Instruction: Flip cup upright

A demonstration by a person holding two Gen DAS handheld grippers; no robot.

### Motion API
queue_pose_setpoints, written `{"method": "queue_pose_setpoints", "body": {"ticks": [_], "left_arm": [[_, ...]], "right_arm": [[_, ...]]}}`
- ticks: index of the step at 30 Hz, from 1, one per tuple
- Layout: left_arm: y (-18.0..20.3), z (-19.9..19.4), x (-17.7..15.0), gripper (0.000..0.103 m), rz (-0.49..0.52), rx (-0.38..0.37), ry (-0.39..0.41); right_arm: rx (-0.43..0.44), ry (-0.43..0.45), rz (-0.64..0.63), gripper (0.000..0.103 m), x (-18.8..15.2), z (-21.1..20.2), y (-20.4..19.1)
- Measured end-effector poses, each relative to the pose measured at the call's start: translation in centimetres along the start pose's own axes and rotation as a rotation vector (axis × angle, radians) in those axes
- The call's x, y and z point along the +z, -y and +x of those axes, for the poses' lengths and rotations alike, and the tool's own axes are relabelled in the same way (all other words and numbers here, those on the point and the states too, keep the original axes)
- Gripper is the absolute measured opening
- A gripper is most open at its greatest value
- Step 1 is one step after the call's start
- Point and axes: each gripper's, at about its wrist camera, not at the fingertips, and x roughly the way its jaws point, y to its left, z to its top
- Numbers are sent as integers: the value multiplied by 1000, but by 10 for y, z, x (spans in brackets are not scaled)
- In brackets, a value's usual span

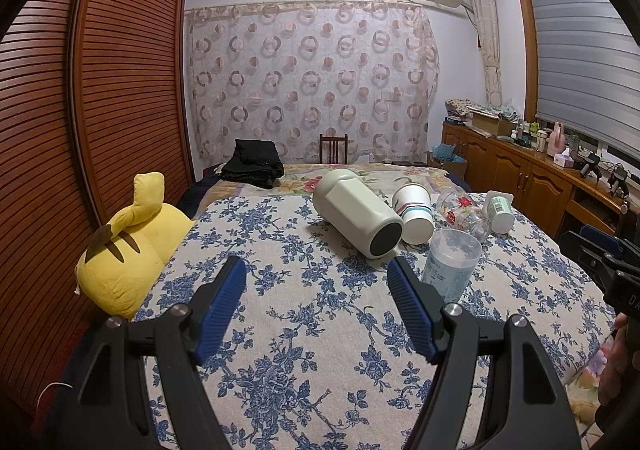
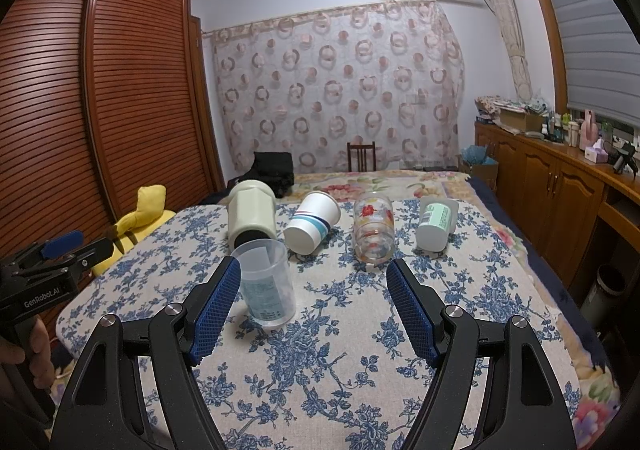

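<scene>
Several cups sit on a blue-flowered cloth point(image 2: 328, 350) on the bed. A clear plastic cup point(image 2: 266, 284) with a pale blue label stands upright; it also shows in the left wrist view point(image 1: 452, 264). Behind it lie on their sides a cream flask point(image 2: 252, 216), a white paper cup with stripes point(image 2: 312, 228), a clear glass with red flowers point(image 2: 374, 228) and a white cup with a green label point(image 2: 434, 224). My right gripper point(image 2: 314, 270) is open and empty, its left finger point(image 2: 218, 306) just beside the clear cup. My left gripper point(image 1: 316, 270) is open and empty, short of the flask point(image 1: 356, 220).
A yellow plush toy point(image 1: 128, 250) lies at the cloth's left edge. A slatted wooden wardrobe point(image 1: 100, 90) stands on the left. Wooden cabinets point(image 2: 560, 186) with clutter run along the right. Black clothing point(image 1: 252, 166) and a chair point(image 1: 333, 148) are at the far end.
</scene>
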Motion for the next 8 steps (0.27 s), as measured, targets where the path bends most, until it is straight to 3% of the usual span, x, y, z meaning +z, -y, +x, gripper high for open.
{"method": "queue_pose_setpoints", "body": {"ticks": [8], "left_arm": [[0,0,0,73,0,0,0]], "right_arm": [[0,2,1,77,0,0,0]]}}
